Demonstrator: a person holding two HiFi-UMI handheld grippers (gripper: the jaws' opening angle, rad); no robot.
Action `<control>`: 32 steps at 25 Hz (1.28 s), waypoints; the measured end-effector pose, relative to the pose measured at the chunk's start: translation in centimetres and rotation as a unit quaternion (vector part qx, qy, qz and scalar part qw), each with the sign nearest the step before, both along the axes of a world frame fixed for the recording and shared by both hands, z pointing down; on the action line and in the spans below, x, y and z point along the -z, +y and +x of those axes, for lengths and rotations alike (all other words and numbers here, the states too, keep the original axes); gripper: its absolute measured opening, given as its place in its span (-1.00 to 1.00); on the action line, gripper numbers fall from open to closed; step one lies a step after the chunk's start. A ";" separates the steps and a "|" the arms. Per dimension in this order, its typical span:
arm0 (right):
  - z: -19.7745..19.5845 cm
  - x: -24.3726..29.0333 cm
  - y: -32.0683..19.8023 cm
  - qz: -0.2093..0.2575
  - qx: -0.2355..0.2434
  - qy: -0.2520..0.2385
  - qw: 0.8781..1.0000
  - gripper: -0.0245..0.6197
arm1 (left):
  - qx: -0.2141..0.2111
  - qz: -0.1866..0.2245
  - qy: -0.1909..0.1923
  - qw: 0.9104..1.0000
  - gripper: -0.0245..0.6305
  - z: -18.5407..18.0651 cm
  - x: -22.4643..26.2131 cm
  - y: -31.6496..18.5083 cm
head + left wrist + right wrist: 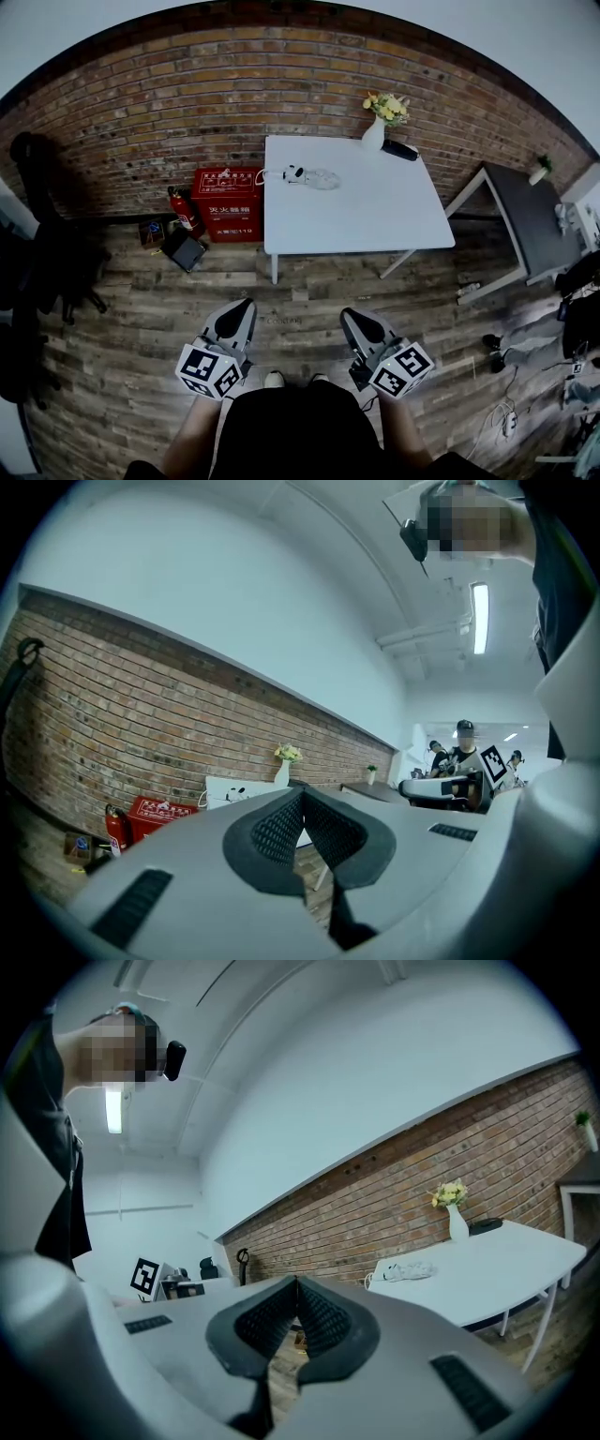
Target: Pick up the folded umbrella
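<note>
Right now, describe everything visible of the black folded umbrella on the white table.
The black folded umbrella is a short, dark, compact bundle, seemingly fabric. It lies flat at the far right corner of the white table, just right of the white vase of yellow flowers. It rests on the table; contact with the vase is unclear.

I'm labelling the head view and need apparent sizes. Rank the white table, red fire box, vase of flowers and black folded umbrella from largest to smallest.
1. white table
2. red fire box
3. vase of flowers
4. folded umbrella, close to the vase, slightly smaller
</note>
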State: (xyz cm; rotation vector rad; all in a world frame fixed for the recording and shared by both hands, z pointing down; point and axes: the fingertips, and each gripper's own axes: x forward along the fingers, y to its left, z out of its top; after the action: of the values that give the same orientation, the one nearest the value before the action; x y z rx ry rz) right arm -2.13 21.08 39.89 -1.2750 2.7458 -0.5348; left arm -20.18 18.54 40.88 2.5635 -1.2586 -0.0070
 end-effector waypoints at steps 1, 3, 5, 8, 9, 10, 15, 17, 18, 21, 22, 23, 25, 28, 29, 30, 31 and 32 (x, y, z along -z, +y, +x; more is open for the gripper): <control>-0.4 0.0 0.1 0.000 0.002 -0.001 1.000 -0.86 | -0.002 0.001 0.002 1.000 -0.88 -0.2 0.0 0.0; -0.8 0.0 0.1 -0.001 0.001 -0.003 1.000 -0.86 | -0.004 0.002 0.002 1.000 -0.88 -0.6 0.0 0.2; -1.1 -0.1 0.1 -0.001 -0.003 -0.003 1.000 -0.86 | -0.003 0.001 -0.001 1.000 -0.88 -1.1 -0.3 0.3; -1.5 0.0 0.1 0.002 -0.006 0.003 1.000 -0.85 | -0.002 -0.003 -0.005 1.000 -0.88 -1.9 -0.7 0.6; -1.6 0.0 0.0 0.003 -0.007 0.002 1.000 -0.85 | -0.001 -0.005 -0.005 1.000 -0.88 -2.1 -0.9 0.6; -1.7 0.0 0.0 0.002 -0.009 -0.002 1.000 -0.85 | -0.001 -0.007 -0.006 1.000 -0.88 -2.3 -1.0 0.6; -1.5 0.1 -0.2 -0.008 -0.018 -0.014 1.000 -0.85 | -0.008 -0.011 -0.006 1.000 -0.88 -2.4 -1.1 0.5; -1.6 0.1 -0.5 -0.008 -0.017 -0.009 1.000 -0.85 | -0.010 -0.012 -0.002 1.000 -0.88 -2.2 -1.0 0.3; -1.6 0.0 -0.7 -0.009 -0.015 -0.008 1.000 -0.85 | -0.010 -0.013 0.000 1.000 -0.88 -2.1 -1.1 0.2; -1.7 -0.1 -1.2 -0.008 -0.011 -0.012 1.000 -0.85 | -0.010 -0.015 -0.002 1.000 -0.88 -1.7 -1.5 -0.1; -1.7 -0.2 -1.5 -0.008 -0.010 -0.014 1.000 -0.85 | -0.010 -0.015 -0.005 1.000 -0.88 -1.6 -1.7 -0.2; -1.6 -0.4 -1.8 -0.009 -0.009 -0.016 1.000 -0.85 | -0.009 -0.016 -0.008 1.000 -0.88 -1.4 -1.9 -0.4; -1.4 -0.9 -2.6 -0.012 -0.007 -0.017 1.000 -0.85 | -0.008 -0.019 -0.013 1.000 -0.88 -1.2 -2.3 -1.0; -0.9 -1.4 -4.4 -0.016 -0.003 -0.019 1.000 -0.85 | -0.006 -0.022 -0.020 1.000 -0.88 -0.7 -2.7 -2.4; -0.6 -1.4 -5.2 -0.017 -0.002 -0.020 1.000 -0.85 | -0.004 -0.022 -0.021 1.000 -0.88 -0.5 -2.7 -3.1; -0.4 -1.4 -6.0 -0.017 -0.001 -0.022 1.000 -0.85 | -0.002 -0.023 -0.021 1.000 -0.88 -0.3 -2.7 -3.9; -0.1 -1.4 -6.9 -0.017 0.001 -0.024 1.000 -0.85 | -0.001 -0.023 -0.021 1.000 -0.88 -0.1 -2.7 -4.6; 0.2 -1.4 -7.8 -0.017 0.003 -0.026 1.000 -0.86 | 0.001 -0.024 -0.020 1.000 -0.88 0.1 -2.7 -5.5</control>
State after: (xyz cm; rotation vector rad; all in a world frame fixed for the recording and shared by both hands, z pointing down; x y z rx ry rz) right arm -1.97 13.27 41.27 -1.2421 2.7091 -0.6081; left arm -20.06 13.08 43.53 2.5330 -1.2608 0.0726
